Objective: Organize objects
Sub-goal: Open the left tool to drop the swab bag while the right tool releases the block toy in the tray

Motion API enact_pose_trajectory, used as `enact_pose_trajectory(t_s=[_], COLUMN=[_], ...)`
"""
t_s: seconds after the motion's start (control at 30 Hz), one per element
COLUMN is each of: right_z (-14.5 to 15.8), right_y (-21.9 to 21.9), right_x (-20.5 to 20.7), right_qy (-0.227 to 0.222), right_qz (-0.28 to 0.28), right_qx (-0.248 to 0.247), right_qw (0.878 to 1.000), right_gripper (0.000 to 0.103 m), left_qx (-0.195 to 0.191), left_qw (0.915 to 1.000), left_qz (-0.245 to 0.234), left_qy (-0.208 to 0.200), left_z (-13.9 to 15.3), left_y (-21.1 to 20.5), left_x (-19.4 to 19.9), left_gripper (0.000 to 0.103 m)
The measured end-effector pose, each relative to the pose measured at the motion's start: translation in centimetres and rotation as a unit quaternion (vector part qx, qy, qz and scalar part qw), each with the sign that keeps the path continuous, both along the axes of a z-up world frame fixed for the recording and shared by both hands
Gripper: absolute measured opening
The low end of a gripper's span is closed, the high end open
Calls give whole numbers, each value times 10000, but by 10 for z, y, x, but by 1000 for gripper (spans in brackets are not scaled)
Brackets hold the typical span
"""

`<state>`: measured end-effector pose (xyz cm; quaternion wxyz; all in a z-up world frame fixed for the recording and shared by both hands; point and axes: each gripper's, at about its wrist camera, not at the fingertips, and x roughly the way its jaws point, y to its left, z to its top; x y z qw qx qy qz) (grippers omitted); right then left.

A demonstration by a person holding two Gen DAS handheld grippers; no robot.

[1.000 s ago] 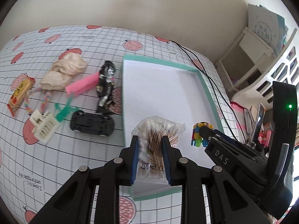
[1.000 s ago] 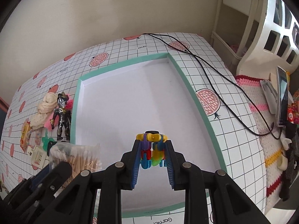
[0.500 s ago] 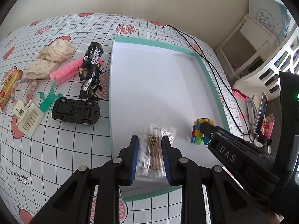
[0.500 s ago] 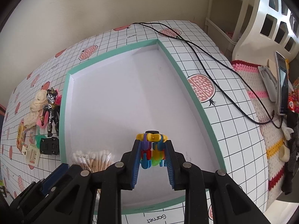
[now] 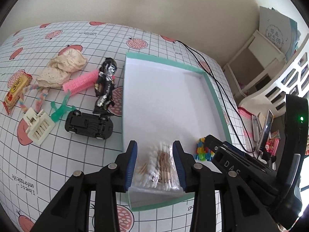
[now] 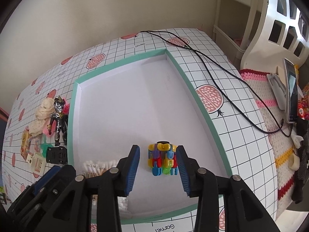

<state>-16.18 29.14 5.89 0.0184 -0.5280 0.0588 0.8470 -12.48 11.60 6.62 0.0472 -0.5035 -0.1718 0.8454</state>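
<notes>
A white box with a teal rim (image 5: 212,89) (image 6: 200,104) lies on the gridded table. My left gripper (image 5: 155,164) stands open over its near left corner, and a clear bag of cotton swabs (image 5: 156,170) (image 6: 96,167) rests on the box floor between the fingers. My right gripper (image 6: 157,166) is open too, with a bundle of multicoloured plastic blocks (image 6: 162,159) (image 5: 201,150) lying on the box floor between its fingers. Left of the box sit a black toy car (image 5: 88,124), a black and silver figure (image 5: 105,85) (image 6: 58,116) and a pink hair roller (image 5: 81,83).
Also left of the box: cream cloth (image 5: 63,69), a snack packet (image 5: 16,90), a twisted cord (image 5: 39,96), a green clip (image 5: 59,111) and a cream plug part (image 5: 38,125). A black cable (image 6: 218,58) runs along the table's right side. White shelving (image 6: 270,19) and a phone (image 6: 290,94) stand beyond.
Both grippers have opened. The swab bag and the coloured blocks, held a second ago, now lie loose on the box floor between the fingers.
</notes>
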Motion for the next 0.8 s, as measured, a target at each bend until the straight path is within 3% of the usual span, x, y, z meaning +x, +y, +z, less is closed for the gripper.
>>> enact_pose_trajectory(t_s=[0.2,0.3,0.63,0.73,0.8], right_z=[-5,-7,-12,-14,-14], right_y=[-5,-8,-20,-21,-22], right_x=[-1,-1,0,1,1], right_qy=[-60,-25,38,33,50], right_qz=[126,244,519,559,572], right_qx=[76,85,213,280,306], right_qw=[9999,9997,9984,9980,9979], right_gripper=[44,60,83,90,98], left_qx=[-166,-268,-492,-446,-401], left_qw=[9990,9976,9910,9887,9872], left_qz=[424,633,1179,1354,1467], left_qy=[-27,-125,-398,-469,-489], left_z=[-1,-4,-13,-16,-17], left_y=[-18,-26,-50,-57,-62], left_x=[1,1,1,3,4], left_gripper=[49,56,65,80,83])
